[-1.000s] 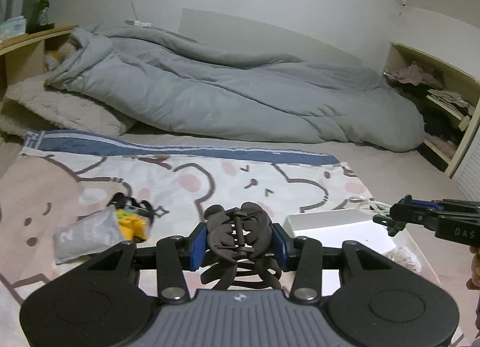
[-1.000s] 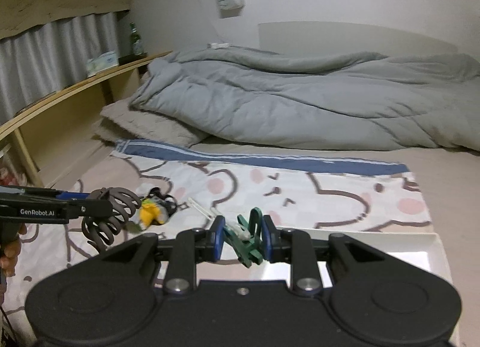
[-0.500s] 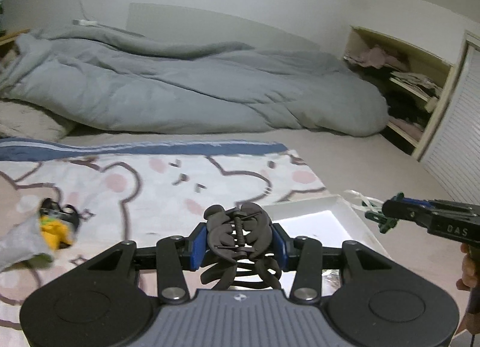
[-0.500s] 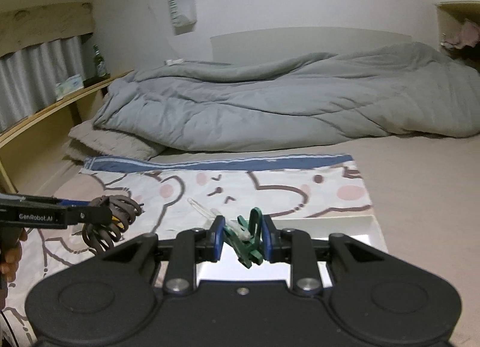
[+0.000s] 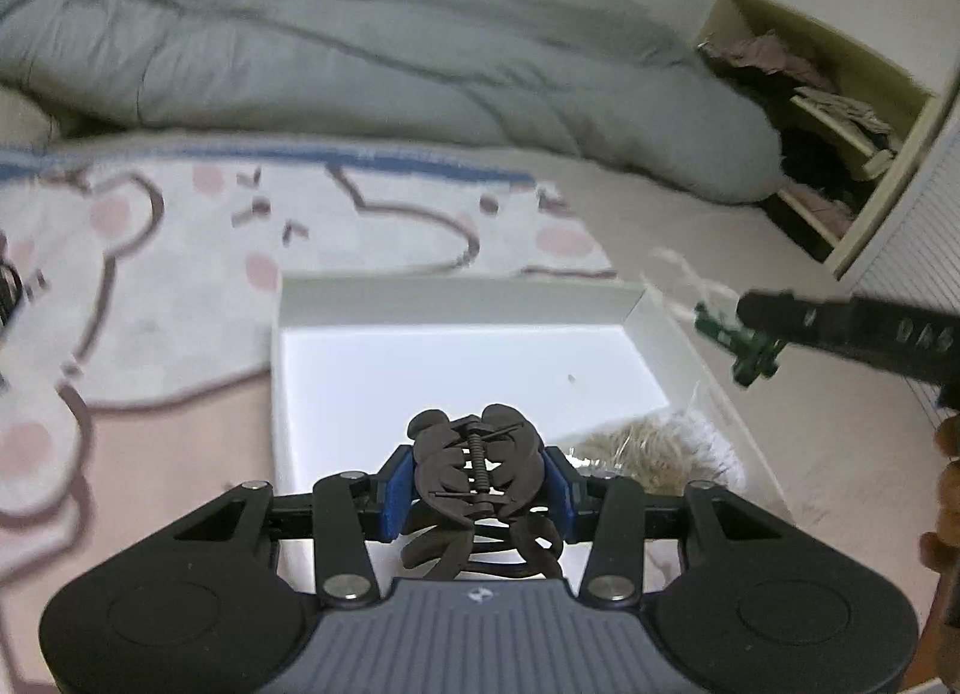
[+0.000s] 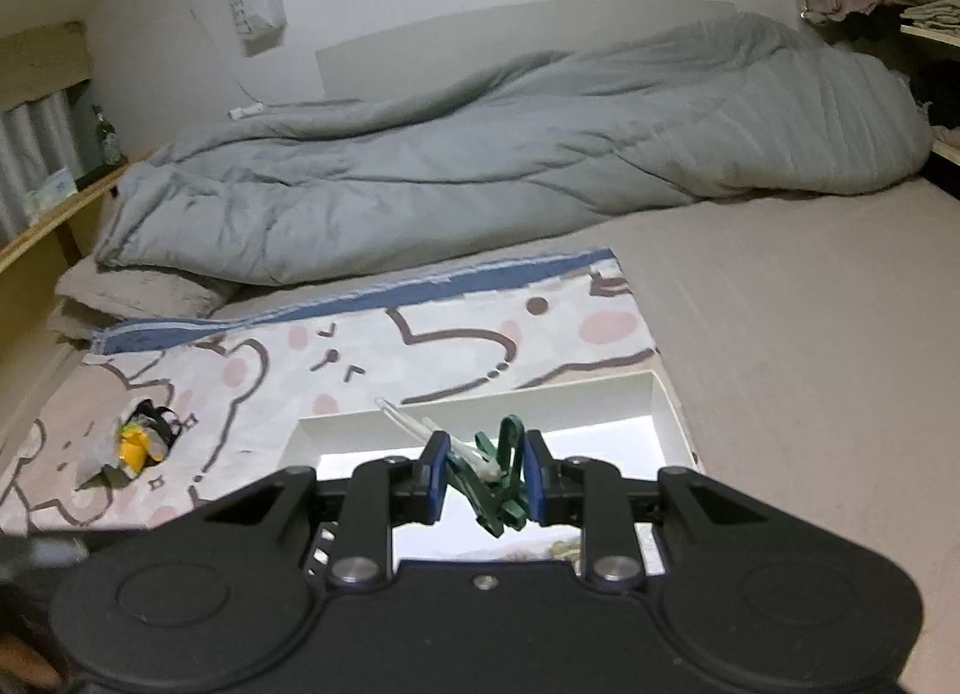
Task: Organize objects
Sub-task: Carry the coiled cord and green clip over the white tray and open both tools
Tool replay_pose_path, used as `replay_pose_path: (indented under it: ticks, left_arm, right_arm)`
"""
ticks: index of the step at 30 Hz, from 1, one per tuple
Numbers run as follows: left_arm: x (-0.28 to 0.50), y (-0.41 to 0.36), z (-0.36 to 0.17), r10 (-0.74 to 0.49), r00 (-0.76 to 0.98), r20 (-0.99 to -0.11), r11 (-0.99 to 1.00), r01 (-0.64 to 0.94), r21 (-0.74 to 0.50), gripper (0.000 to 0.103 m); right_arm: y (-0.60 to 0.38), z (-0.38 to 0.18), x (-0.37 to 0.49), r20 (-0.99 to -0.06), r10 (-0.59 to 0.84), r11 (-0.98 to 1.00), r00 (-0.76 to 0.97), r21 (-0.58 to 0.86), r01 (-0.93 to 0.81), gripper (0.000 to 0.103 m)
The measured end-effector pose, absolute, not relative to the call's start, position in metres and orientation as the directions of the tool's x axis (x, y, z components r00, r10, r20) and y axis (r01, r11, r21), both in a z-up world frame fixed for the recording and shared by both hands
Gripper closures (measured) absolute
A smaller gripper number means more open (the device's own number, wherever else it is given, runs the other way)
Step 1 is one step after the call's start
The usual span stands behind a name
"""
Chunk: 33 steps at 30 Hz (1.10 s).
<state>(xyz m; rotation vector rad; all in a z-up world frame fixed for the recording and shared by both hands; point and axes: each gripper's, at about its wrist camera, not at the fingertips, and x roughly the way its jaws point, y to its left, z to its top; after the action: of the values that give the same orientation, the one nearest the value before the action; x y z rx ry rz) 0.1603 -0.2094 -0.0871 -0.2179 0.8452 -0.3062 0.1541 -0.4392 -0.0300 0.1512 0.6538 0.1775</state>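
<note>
Left wrist view: left gripper (image 5: 478, 490) squeezes black hair claw (image 5: 477, 469) above white box (image 5: 456, 298), near box's front edge.
Right wrist view: right gripper (image 6: 483, 475) clamps green clip (image 6: 501, 481) above box's front edge.

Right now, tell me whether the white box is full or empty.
Mostly empty. The white box shows a bare white floor; only a fluffy beige-and-white bundle lies at its near right corner. The part behind the left gripper is hidden.
</note>
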Motion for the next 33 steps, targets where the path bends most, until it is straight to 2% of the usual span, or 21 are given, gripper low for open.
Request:
replay_pose_path:
  ticks: [10, 17, 18, 20, 21, 22, 24, 25, 28, 33]
  left_arm:
    - [0.173, -0.236, -0.118, -0.315, 0.612, -0.726, 0.945, 0.135, -0.297, 0.057]
    - [0.178, -0.239, -0.126, -0.316, 0.6, -0.735, 0.947, 0.161, -0.277, 0.055]
    - [0.179, -0.239, -0.126, -0.322, 0.597, -0.735, 0.946, 0.171, -0.276, 0.054]
    - [0.181, -0.237, -0.125, -0.35, 0.572, -0.742, 0.936, 0.185, -0.299, 0.042]
    - [0.181, -0.235, -0.125, -0.358, 0.564, -0.744, 0.933, 0.187, -0.308, 0.032]
    - [0.179, -0.233, -0.123, -0.357, 0.562, -0.746, 0.933, 0.188, -0.305, 0.029]
    - [0.178, -0.23, -0.118, -0.352, 0.563, -0.748, 0.936, 0.206, -0.285, 0.028]
    - [0.177, -0.229, -0.116, -0.351, 0.564, -0.748, 0.936, 0.217, -0.275, 0.028]
    - [0.174, -0.223, -0.109, -0.346, 0.569, -0.746, 0.938, 0.232, -0.258, 0.028]
    - [0.168, -0.218, -0.097, -0.341, 0.578, -0.742, 0.938, 0.259, -0.23, 0.028]
  right_arm:
    - [-0.434, -0.054, 0.185, -0.641, 0.175, 0.98, 0.747, 0.185, -0.07, 0.076]
    - [-0.45, -0.072, 0.208, -0.662, 0.111, 0.982, 0.742, 0.188, 0.02, 0.076]
    - [-0.453, -0.074, 0.211, -0.664, 0.1, 0.981, 0.741, 0.19, 0.038, 0.076]
    - [-0.459, -0.08, 0.216, -0.673, 0.073, 0.979, 0.736, 0.189, 0.076, 0.076]
    - [-0.461, -0.082, 0.218, -0.677, 0.064, 0.978, 0.734, 0.188, 0.088, 0.076]
    - [-0.464, -0.084, 0.219, -0.678, 0.052, 0.978, 0.733, 0.184, 0.101, 0.076]
    - [-0.465, -0.085, 0.221, -0.676, 0.03, 0.978, 0.736, 0.173, 0.12, 0.075]
    - [-0.466, -0.085, 0.221, -0.672, 0.024, 0.977, 0.74, 0.173, 0.125, 0.074]
    - [-0.468, -0.084, 0.22, -0.657, 0.006, 0.974, 0.754, 0.174, 0.144, 0.054]
    - [-0.464, -0.078, 0.217, -0.664, 0.006, 0.978, 0.748, 0.159, 0.133, 0.053]
